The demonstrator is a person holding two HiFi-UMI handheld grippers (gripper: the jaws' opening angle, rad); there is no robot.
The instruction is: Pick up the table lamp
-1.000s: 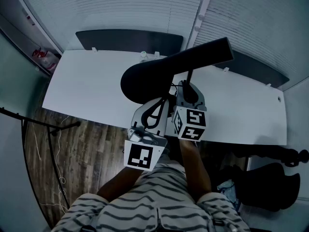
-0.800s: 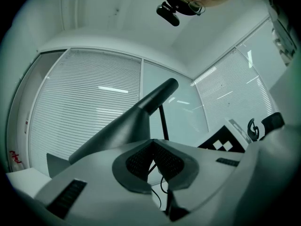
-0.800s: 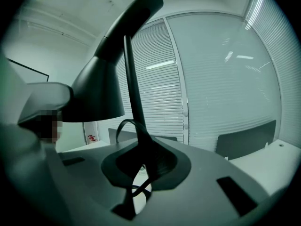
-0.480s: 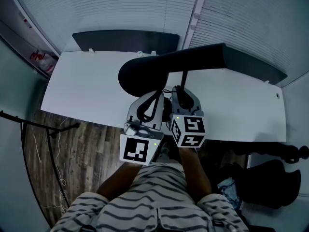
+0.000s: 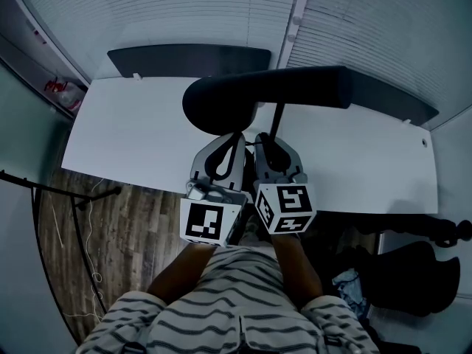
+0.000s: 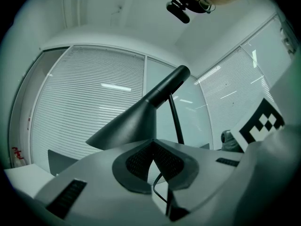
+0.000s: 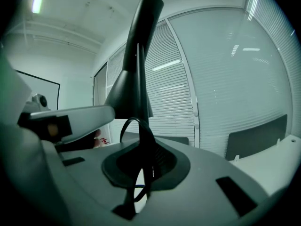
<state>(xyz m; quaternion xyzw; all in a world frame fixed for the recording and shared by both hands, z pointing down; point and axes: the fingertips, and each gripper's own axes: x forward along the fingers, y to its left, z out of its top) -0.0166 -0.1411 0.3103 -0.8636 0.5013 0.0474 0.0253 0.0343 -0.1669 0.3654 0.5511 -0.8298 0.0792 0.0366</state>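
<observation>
The black table lamp point(image 5: 265, 98) has a long cone shade, which lies nearly level over the white table point(image 5: 118, 139). My right gripper point(image 5: 269, 137) is shut on its thin stem point(image 7: 139, 126), and its jaws are still closing. In the right gripper view the shade point(image 7: 134, 79) rises straight above the pads. My left gripper point(image 5: 237, 135) sits just left of it, its tips together. A thin cord point(image 6: 160, 189) loops in the gap behind its pads point(image 6: 162, 161). In the left gripper view the shade point(image 6: 136, 121) slants up to the right. The lamp's base is hidden.
Two dark panels point(image 5: 184, 54) stand along the table's far edge, in front of blinds point(image 5: 184, 6). Wood floor with a thin black stand point(image 5: 74, 198) lies at the left. A dark bulky thing point(image 5: 413, 279) sits on the floor at the lower right.
The lamp has swung so its shade lies more level, with the wide end further up the picture. Both grippers have drawn back toward me, and the left one has come alongside the right.
</observation>
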